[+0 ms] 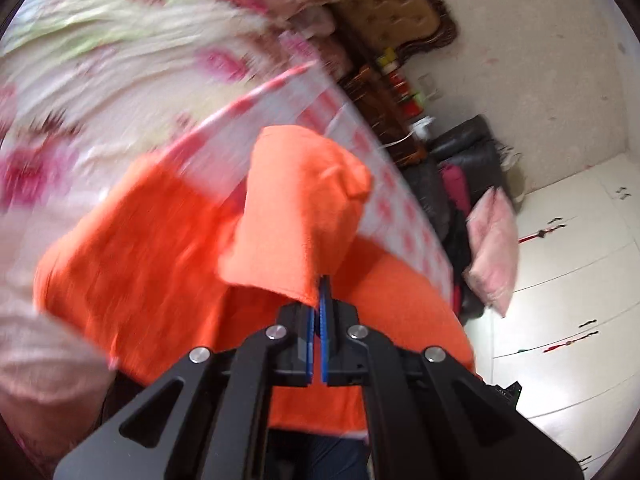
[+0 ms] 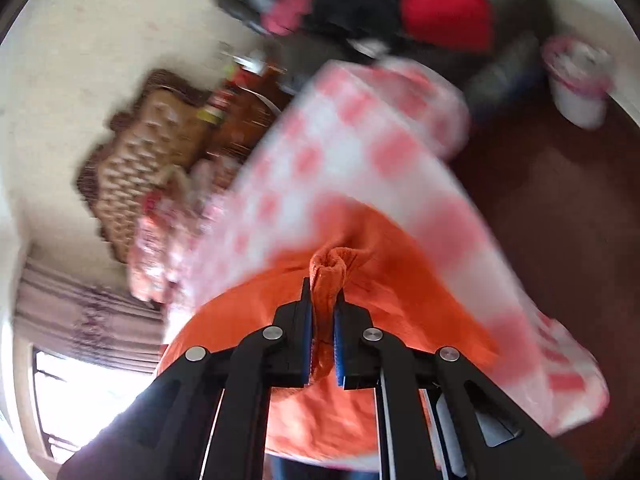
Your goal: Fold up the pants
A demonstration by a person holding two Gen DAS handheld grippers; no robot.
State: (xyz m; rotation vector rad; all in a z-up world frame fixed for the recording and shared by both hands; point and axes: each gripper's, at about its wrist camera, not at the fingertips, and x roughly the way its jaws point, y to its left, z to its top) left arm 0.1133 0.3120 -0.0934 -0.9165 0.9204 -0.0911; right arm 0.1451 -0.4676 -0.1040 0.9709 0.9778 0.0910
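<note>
The orange pants (image 1: 152, 248) lie on a red-and-white checked cloth (image 1: 404, 208) on the bed. My left gripper (image 1: 320, 292) is shut on an edge of the pants, and a flap of orange fabric stands up from its tips. My right gripper (image 2: 323, 300) is shut on a bunched fold of the pants (image 2: 372, 292), held above the checked cloth (image 2: 360, 152). Both views are blurred by motion.
A floral bedspread (image 1: 120, 60) covers the bed beyond the pants. A padded headboard (image 1: 396, 4), a pink pillow (image 1: 492, 248), a dark chair with clothes (image 2: 380, 8), white cupboards (image 1: 580, 280) and a white bin (image 2: 580, 84) stand around.
</note>
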